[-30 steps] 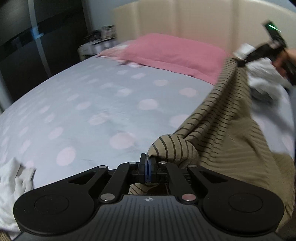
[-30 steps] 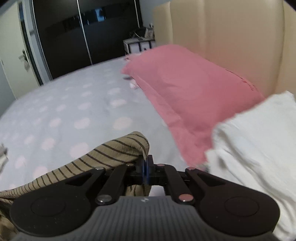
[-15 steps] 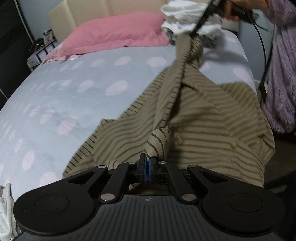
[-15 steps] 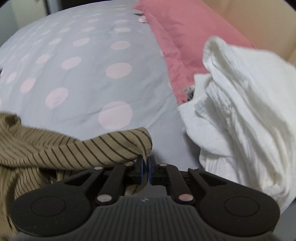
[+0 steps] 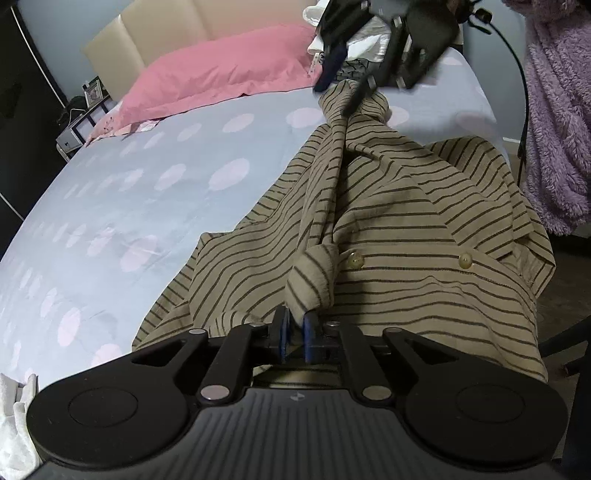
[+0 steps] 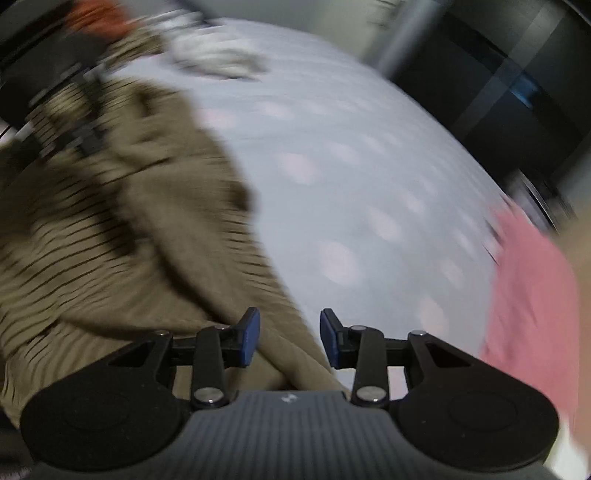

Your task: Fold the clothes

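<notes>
A tan shirt (image 5: 406,229) with dark stripes and buttons lies spread over the near right side of the bed. My left gripper (image 5: 295,328) sits at its near edge. The jaws are opening, a narrow gap shows, and a rolled fold of the shirt still sticks down between the pads. In the left wrist view my right gripper (image 5: 338,94) hangs over the shirt's far bunched end, fingers apart. Its own view is blurred: the right gripper (image 6: 290,332) is opening, and the shirt (image 6: 110,240) lies loose below and between the pads, untouched.
The bed (image 5: 147,184) has a pale blue sheet with pink dots. A pink pillow (image 5: 229,70) lies at the headboard, with a white clothes pile (image 5: 369,33) beside it. A white cloth (image 5: 14,413) sits near left. A purple fleece garment (image 5: 557,110) hangs at right.
The shirt, stretched between both grippers, has sunk onto the bed. My right gripper let go of its end and swung round. My left gripper's jaws have parted slightly.
</notes>
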The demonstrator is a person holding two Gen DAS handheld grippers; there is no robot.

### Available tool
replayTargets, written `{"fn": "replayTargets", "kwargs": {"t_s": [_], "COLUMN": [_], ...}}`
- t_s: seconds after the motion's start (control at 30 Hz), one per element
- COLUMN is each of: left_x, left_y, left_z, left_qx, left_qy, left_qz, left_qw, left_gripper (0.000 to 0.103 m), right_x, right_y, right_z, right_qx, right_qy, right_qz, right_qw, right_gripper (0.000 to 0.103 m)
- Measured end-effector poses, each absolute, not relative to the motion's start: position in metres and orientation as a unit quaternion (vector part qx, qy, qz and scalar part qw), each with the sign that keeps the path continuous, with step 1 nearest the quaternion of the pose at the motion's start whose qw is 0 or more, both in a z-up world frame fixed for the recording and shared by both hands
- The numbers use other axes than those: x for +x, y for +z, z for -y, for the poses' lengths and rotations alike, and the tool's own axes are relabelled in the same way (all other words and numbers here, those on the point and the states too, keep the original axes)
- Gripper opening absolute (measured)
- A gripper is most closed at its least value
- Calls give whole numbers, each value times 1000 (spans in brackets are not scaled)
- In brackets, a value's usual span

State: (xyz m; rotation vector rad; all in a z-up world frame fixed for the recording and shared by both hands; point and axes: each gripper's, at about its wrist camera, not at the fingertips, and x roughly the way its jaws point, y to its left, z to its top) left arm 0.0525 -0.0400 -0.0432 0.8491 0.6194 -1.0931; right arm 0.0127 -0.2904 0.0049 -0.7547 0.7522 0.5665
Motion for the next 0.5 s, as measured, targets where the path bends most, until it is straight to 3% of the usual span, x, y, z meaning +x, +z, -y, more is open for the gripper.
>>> {"fn": "replayTargets", "kwargs": {"t_s": [0.1,0.4,0.5], "left_x": [53,78,92], "left_y": [-40,-20,-16], "left_z": [30,-23,-46], "left_qx": [377,317,309], "left_qy": [-492,-436,-397], "left_qz": [-283,-304,-312], "left_qw": [732,786,806], "left_gripper": [25,26,26], "right_x": [13,22,23], "right_y": [-9,-47,-52], "right_z": [265,219,212], "right_qx": [-398,-491,-504], "right_qy": [306,366,366], "right_qz": [-354,-354,-359], "right_qw": [789,707,696], "right_gripper": [39,37,6]}}
